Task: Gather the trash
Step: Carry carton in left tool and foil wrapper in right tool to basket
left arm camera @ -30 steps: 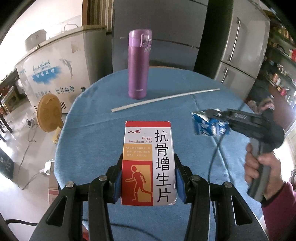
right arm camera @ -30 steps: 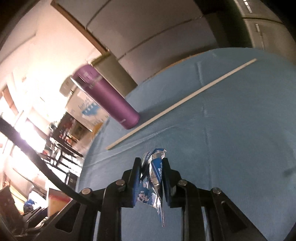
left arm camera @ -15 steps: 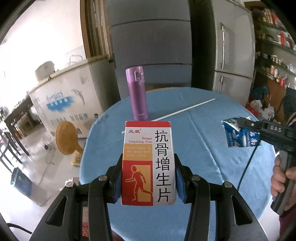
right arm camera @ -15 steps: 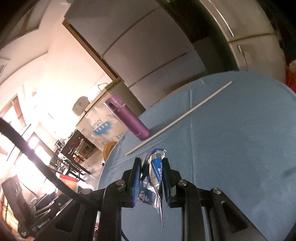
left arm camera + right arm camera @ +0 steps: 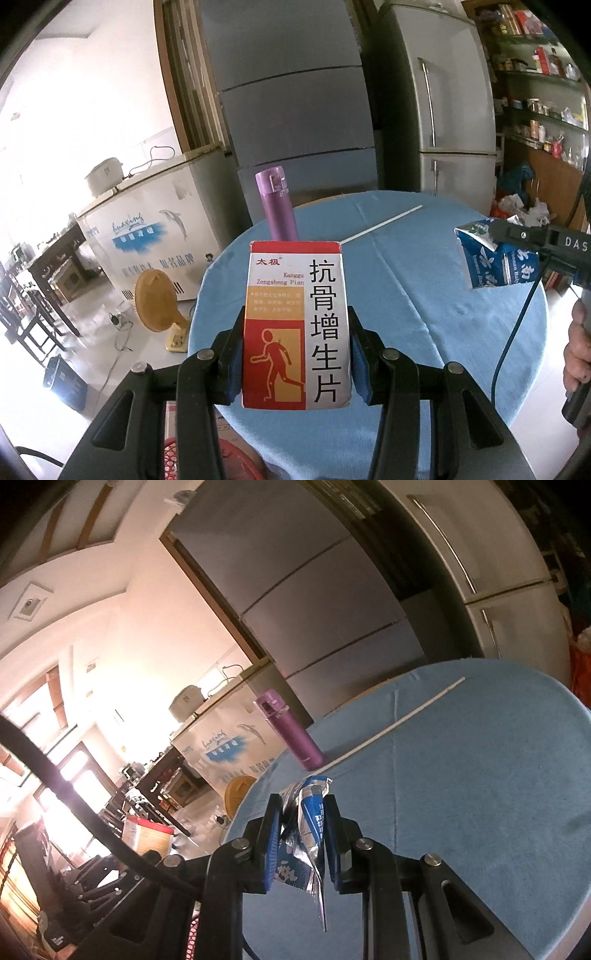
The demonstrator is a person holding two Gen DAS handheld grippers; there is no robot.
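My left gripper (image 5: 295, 354) is shut on a red, orange and white medicine box (image 5: 295, 325) with Chinese print, held upright off the near edge of the round blue table (image 5: 424, 295). My right gripper (image 5: 301, 842) is shut on a crumpled blue and silver carton (image 5: 304, 827). In the left wrist view the carton (image 5: 491, 262) hangs in the right gripper at the right, above the table's right side. The box (image 5: 147, 836) shows far left in the right wrist view.
A purple flask (image 5: 277, 206) stands at the table's far left edge and a long white stick (image 5: 380, 223) lies across the far side. A red basket (image 5: 207, 458) sits low under my left gripper. A chest freezer (image 5: 147, 236), fridges and a fan stand behind.
Both grippers have pulled back and up from the table with their loads. The flask and stick look smaller and farther. The red basket has come into view below.
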